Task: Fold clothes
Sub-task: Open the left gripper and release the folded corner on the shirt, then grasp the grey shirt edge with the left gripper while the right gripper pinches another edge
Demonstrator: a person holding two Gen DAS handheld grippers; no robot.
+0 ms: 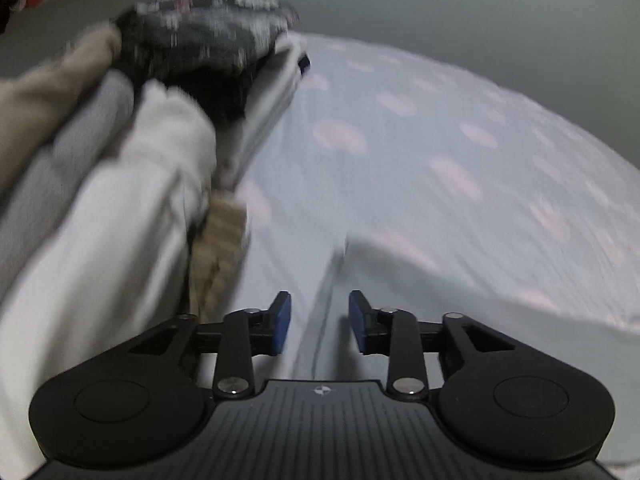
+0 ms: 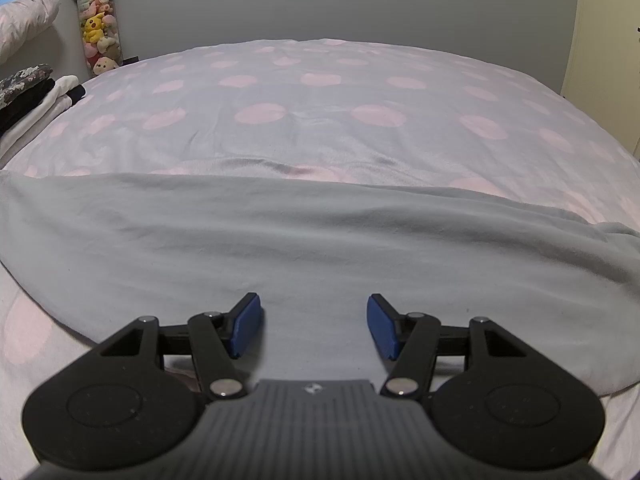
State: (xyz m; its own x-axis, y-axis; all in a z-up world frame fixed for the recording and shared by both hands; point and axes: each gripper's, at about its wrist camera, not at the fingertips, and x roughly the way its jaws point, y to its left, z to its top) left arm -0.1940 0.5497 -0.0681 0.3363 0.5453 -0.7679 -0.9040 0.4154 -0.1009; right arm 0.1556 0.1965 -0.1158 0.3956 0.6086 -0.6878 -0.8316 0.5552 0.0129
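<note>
A pale grey garment [image 2: 304, 240] lies spread flat across the near part of the bed. In the right wrist view my right gripper [image 2: 315, 326] hovers open just above its near portion, nothing between the blue pads. The left wrist view is motion-blurred: my left gripper [image 1: 319, 322] is open over a long edge or fold line of the same grey garment [image 1: 420, 340], with nothing held. A stack of folded clothes [image 1: 120, 152] in white, grey, beige and dark print sits close on the left of that gripper.
The bed cover [image 2: 320, 112] is light with pink dots and stretches to the far wall. The folded stack [image 2: 28, 92] lies at the bed's left edge. A tall clear tube of plush toys [image 2: 98, 36] stands in the far left corner, beside a pillow [image 2: 24, 16].
</note>
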